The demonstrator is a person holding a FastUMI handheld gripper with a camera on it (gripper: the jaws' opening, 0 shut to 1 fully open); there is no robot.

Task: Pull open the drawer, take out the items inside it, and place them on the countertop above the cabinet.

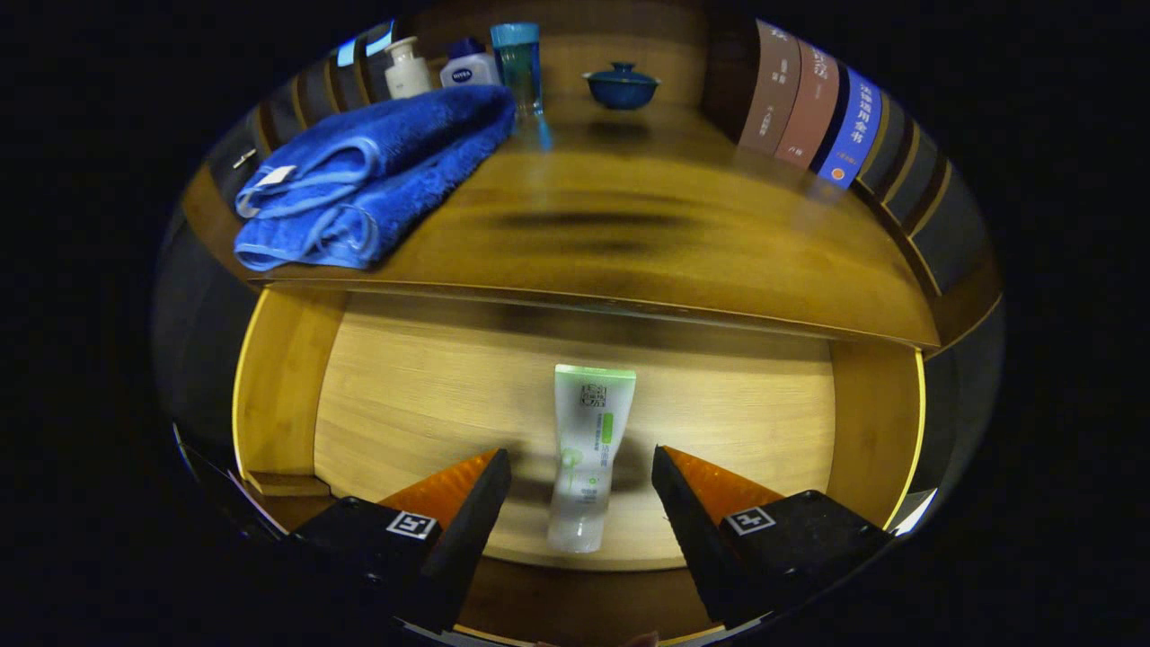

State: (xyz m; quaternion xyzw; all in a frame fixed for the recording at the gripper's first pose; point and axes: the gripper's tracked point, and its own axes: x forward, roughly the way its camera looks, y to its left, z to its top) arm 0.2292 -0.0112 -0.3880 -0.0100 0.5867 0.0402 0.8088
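While the drawer (296,377) stands pulled open, a white-and-green tube (588,449) lies flat between the gripper's (582,472) wide-spread fingers, untouched by either.

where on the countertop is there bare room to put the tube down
The widest bare patch of countertop lies between the blue towel and the books, in front of the lidded bowl. The back left corner is crowded with bottles. The gripper is open, its fingers on either side of the tube in the drawer.
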